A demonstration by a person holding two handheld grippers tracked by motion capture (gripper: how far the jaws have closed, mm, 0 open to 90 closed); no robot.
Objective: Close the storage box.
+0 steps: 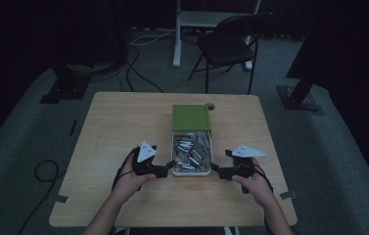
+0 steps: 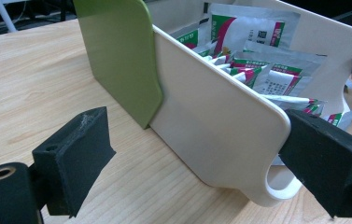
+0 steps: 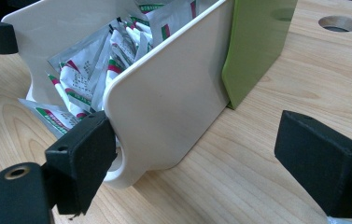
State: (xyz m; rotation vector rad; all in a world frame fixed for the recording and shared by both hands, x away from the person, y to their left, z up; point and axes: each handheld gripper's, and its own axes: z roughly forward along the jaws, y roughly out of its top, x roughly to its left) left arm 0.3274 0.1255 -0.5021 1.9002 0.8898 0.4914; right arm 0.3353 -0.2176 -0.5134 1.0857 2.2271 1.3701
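A cream box (image 1: 173, 155) sits mid-table, its green lid (image 1: 191, 117) slid back over the far half. The near half holds several white, green and red sachets (image 1: 192, 149). My left gripper (image 1: 168, 169) is at the box's near left corner, my right gripper (image 1: 216, 169) at its near right corner. In the left gripper view the jaws (image 2: 201, 163) stand wide open astride the box's side wall (image 2: 211, 112); the lid (image 2: 117, 51) and sachets (image 2: 257, 46) lie beyond. In the right gripper view the open jaws (image 3: 197, 158) straddle the other wall (image 3: 173, 93), the left pad (image 3: 82, 158) at the corner.
The wooden table (image 1: 123, 122) has a round hole (image 1: 210, 105) just behind the box. A black folding chair (image 1: 226, 44) and a white stand are on the floor beyond the far edge. Cables run across the floor at the left.
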